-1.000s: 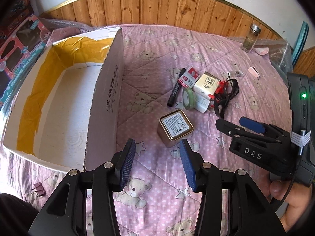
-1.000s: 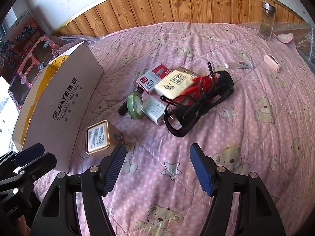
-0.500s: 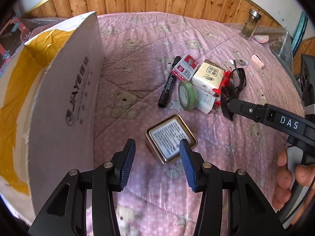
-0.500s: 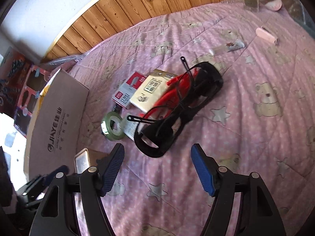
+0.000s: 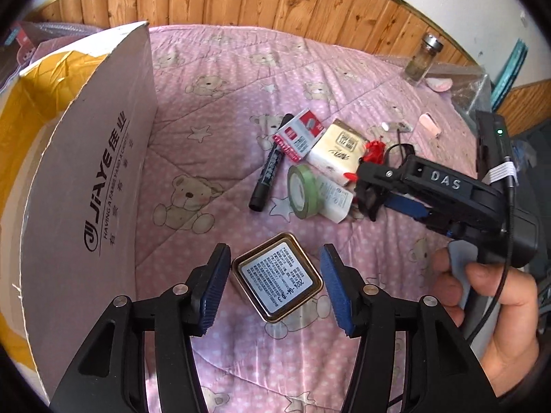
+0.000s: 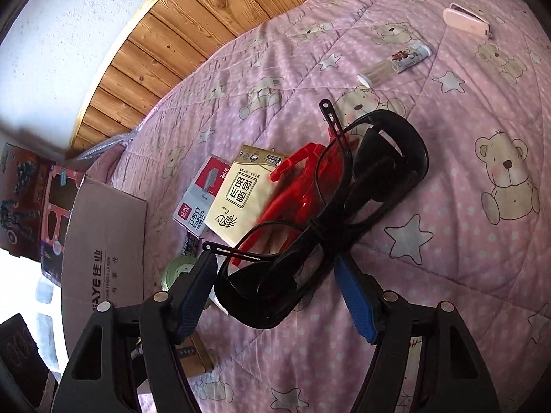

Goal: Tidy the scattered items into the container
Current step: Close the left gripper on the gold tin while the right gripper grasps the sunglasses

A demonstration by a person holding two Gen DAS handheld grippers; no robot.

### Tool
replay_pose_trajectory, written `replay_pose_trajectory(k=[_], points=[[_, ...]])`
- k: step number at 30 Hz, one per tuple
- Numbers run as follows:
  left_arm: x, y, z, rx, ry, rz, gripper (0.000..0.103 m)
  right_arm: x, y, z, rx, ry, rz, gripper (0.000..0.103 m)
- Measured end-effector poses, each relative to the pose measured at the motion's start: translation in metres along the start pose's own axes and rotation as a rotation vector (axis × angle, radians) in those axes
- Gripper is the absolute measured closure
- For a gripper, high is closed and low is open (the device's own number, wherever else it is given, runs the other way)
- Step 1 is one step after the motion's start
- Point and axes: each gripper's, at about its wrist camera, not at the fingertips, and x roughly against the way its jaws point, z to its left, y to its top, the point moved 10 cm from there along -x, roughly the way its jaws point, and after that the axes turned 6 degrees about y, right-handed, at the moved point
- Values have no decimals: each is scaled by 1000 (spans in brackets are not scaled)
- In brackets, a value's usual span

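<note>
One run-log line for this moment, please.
left gripper: opening, astride gold tin, no contact | right gripper: open around black glasses | cardboard box: empty

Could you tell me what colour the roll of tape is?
The roll of tape is green, clearest in the left wrist view.

- Left gripper (image 5: 274, 284): a black frame is fitted with two arms, each carrying silver round screws. Ribbed blue pads (image 5: 216, 289) are mounted on the inner finger faces.
- Right gripper (image 6: 275, 296): the same black frame, silver screws and blue pads are seen. In the left wrist view, white "DAS" lettering, a green indicator light, a white banded collar and a thin black cable are shown on its body.
- Right hand (image 5: 496, 313): no sleeve is shown.
</note>
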Motion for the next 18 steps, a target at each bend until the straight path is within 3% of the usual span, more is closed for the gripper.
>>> replay_pose_trajectory(k=[3,6,11,18], points=[[-7,-4,-3,-3,12,6,42,-2,3,1,3,1,-16,33],[-7,-5,-3,6,2,-5,42,1,2,8,24,28,-18,57],[-3,-8,1,4,-26,2,54,4,-4,12,45,25,-17,57],[1,-9,5,57,14,41,50,13,-8,13,47,30,-32,58]])
